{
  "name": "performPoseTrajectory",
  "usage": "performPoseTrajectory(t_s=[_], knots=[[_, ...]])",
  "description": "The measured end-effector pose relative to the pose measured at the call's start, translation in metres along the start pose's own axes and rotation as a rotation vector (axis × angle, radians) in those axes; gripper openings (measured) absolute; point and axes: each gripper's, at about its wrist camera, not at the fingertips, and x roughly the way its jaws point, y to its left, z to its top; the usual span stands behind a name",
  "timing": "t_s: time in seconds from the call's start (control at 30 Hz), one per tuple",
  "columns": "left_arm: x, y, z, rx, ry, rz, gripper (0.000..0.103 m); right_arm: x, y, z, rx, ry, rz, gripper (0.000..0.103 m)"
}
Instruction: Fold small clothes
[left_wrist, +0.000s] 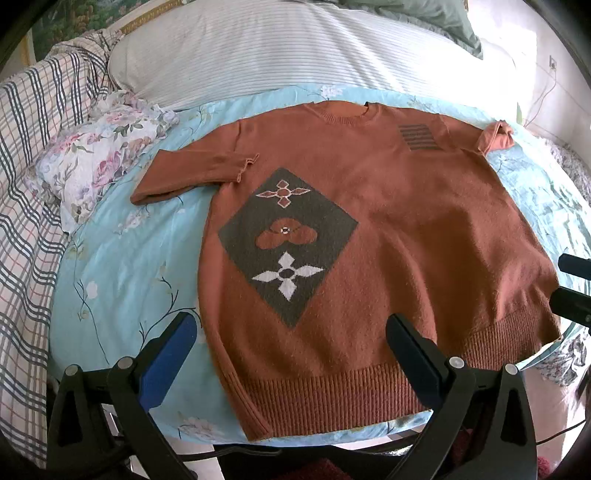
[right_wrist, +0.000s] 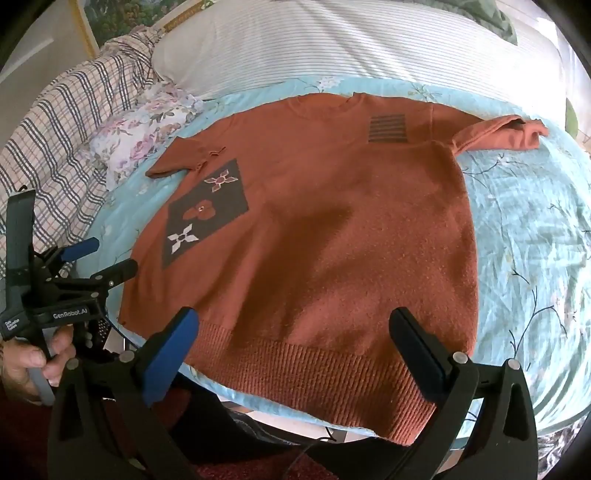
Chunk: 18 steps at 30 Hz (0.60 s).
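A rust-orange knit sweater (left_wrist: 388, 221) lies flat, front up, on a light-blue floral sheet (left_wrist: 122, 258). It has a dark diamond patch with flower motifs and a striped chest patch. Its left sleeve (left_wrist: 192, 173) is folded in toward the body; its right sleeve (left_wrist: 496, 138) is bunched at the far right. My left gripper (left_wrist: 291, 332) is open above the ribbed hem (left_wrist: 332, 395), holding nothing. My right gripper (right_wrist: 293, 328) is open above the hem's right part (right_wrist: 314, 369), also empty. The sweater (right_wrist: 332, 221) fills the right wrist view, where the left gripper (right_wrist: 107, 258) shows at the left edge.
A white striped pillow (left_wrist: 295, 48) lies behind the sweater. A floral cloth (left_wrist: 99, 147) and a plaid blanket (left_wrist: 33, 166) lie at the left. The bed's near edge (right_wrist: 280, 413) runs just under the hem. A hand (right_wrist: 33, 362) holds the left gripper.
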Motion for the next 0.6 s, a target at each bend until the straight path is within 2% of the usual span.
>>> performPoseTrajectory(t_s=[0.27, 0.4, 0.43, 0.6], knots=[[0.0007, -0.0012, -0.0008, 0.001, 0.038, -0.010, 0.103, -0.0014, 0.0053, -0.0045, 0.010, 0.004, 0.002, 0.103], [0.0006, 0.0011, 0.0034, 0.003, 0.036, -0.010, 0.102, -0.0023, 0.0036, -0.0046, 0.021, 0.005, 0.013, 0.103], [0.0003, 0.0001, 0.0030, 0.003, 0.007, -0.004, 0.102, -0.0027, 0.0042, -0.0043, 0.018, 0.004, 0.009, 0.103], [0.0013, 0.0012, 0.0035, 0.006, 0.020, -0.006, 0.103, -0.0005, 0.0068, -0.0061, 0.008, -0.002, 0.016, 0.103]])
